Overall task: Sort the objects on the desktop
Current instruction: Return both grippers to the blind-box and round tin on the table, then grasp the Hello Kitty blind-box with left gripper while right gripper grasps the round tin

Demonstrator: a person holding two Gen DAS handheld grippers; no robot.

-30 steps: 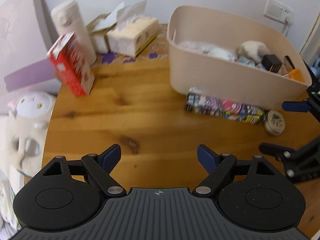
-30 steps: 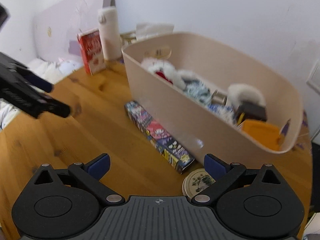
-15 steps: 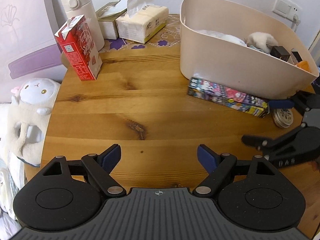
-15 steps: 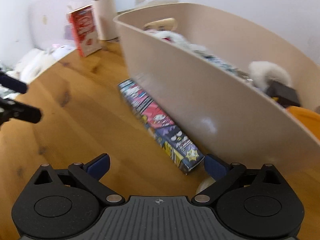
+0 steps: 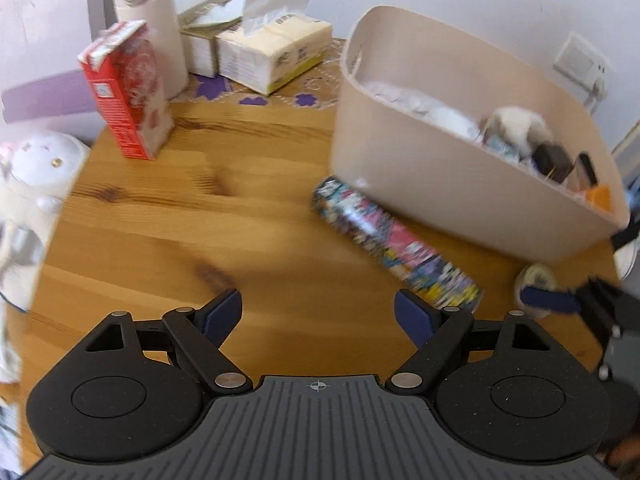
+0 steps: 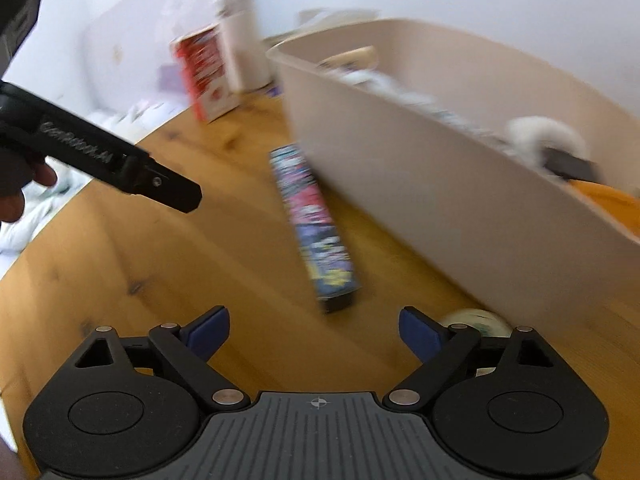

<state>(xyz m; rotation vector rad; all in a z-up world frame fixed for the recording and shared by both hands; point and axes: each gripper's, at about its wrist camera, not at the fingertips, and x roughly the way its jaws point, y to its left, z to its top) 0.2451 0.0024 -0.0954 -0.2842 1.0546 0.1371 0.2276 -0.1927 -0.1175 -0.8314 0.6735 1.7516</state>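
Bright daylight — motion blur throughout, fisheye-warped edges.

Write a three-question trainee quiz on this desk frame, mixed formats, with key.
1. True or false: the long colourful box lies inside the beige bin.
2. Which hand-held gripper is nearest the small round tin? A) left hand-held gripper B) right hand-held gripper
3. Fill in: the red carton stands ____ on the wooden table.

Key:
1. False: it lies on the table along the bin's outer wall.
2. B: one of its blue pads is right by the tin, jaws open and just narrowing, nothing between them.
3. Upright.
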